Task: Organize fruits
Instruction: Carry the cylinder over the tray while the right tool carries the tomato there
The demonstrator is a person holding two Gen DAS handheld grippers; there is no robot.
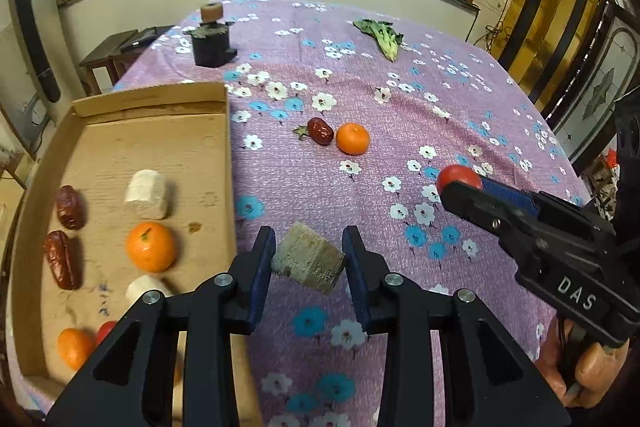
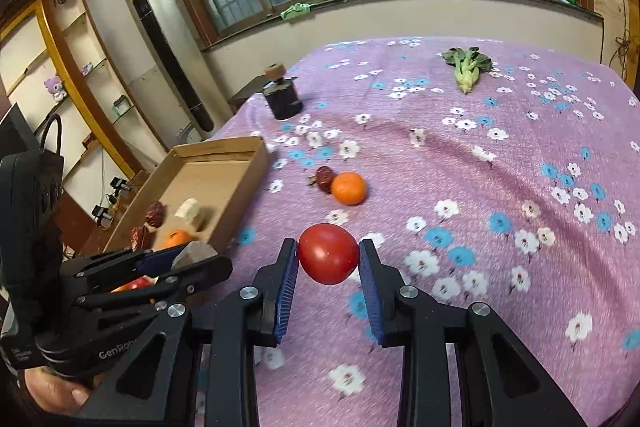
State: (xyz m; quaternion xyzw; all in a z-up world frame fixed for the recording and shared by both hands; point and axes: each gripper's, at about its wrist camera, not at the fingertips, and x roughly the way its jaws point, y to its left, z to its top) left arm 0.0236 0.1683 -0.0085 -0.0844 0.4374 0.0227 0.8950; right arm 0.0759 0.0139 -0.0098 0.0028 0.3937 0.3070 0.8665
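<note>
Above the table's (image 1: 460, 107) near edge, the left gripper (image 1: 308, 259) clamps a pale chunk (image 1: 308, 261). Right gripper (image 2: 328, 255) clamps a tomato (image 2: 328, 253).

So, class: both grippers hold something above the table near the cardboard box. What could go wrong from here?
1. The right gripper pinches the round red tomato only at its sides; it might slip or bruise.
2. The left gripper holds the pale chunk tilted, so it could twist free.
3. The cardboard box is already crowded; a dropped piece may knock the orange.
</note>
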